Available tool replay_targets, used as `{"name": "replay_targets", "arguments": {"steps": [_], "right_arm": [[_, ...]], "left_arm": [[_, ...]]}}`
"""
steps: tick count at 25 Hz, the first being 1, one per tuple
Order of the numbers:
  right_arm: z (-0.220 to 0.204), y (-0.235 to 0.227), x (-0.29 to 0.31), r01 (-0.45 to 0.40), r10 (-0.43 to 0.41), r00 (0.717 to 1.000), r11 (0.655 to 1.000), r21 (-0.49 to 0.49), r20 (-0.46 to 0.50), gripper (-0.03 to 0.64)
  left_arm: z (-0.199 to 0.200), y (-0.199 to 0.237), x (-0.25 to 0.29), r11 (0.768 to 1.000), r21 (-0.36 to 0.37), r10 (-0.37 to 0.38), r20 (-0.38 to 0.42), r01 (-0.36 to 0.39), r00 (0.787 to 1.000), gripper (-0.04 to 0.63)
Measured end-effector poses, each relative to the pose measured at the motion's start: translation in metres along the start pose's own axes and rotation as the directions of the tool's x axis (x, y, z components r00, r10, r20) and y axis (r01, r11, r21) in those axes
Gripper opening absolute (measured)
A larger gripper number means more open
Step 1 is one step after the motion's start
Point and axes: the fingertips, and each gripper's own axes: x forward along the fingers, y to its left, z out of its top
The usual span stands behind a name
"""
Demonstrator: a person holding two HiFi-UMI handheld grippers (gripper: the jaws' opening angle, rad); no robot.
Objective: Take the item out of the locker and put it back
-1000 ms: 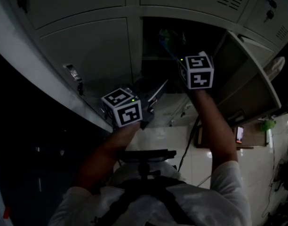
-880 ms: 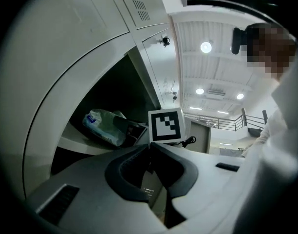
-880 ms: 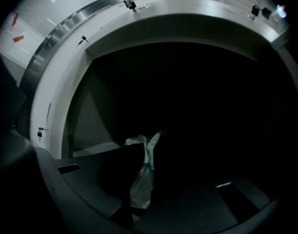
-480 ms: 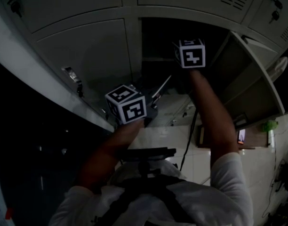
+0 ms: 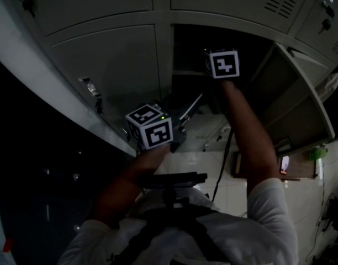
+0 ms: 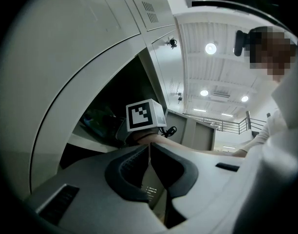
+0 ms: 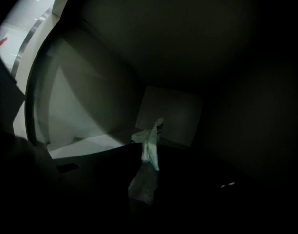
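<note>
A pale crinkled packet (image 7: pixel 148 152) stands upright between the dark jaws of my right gripper (image 7: pixel 147 156), inside the dim open locker compartment (image 7: pixel 171 113). Those jaws have just been opening a little, with the packet still pinched between them. In the head view only the right gripper's marker cube (image 5: pixel 224 63) shows, at the mouth of the compartment; its jaws are hidden inside. My left gripper (image 6: pixel 150 149) is shut with nothing in it and sits below and left of the opening, its marker cube (image 5: pixel 149 127) by the closed door.
The compartment's grey door (image 5: pixel 293 87) hangs open at the right. A closed locker door (image 5: pixel 111 59) with a latch (image 5: pixel 90 87) is at the left. More closed lockers (image 5: pixel 224 1) run above. A shelf floor (image 7: pixel 90 147) lies under the packet.
My right gripper has moved further into the locker compartment, up and slightly left in the head view. The left gripper has stayed about where it was.
</note>
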Motion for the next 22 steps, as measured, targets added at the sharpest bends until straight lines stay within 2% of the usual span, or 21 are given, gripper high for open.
{"name": "replay_targets", "arguments": {"steps": [3,5,14,22], "right_arm": [[-0.001,-0.003,-0.002,0.01,-0.01,1.0,1.0,0.004,0.001,0.19],[0.002,-0.006,-0.006,0.02,-0.02,1.0,1.0,0.008,0.021,0.228],[0.014,-0.012,-0.046,0.053,-0.053,0.992,0.999,0.004,0.114,0.235],[0.009,0.01,-0.09,0.013,-0.013,0.989,1.0,0.005,0.145,0.235]], "left_arm": [[0.0,-0.003,-0.002,1.0,-0.001,-0.004,0.002,0.004,1.0,0.002],[0.0,-0.005,-0.003,1.0,0.0,-0.005,0.004,0.005,1.0,0.002],[0.001,-0.017,-0.013,1.0,-0.004,-0.014,0.014,0.014,1.0,0.002],[-0.003,-0.03,-0.027,0.999,-0.027,-0.029,0.02,0.03,0.999,0.002]]}}
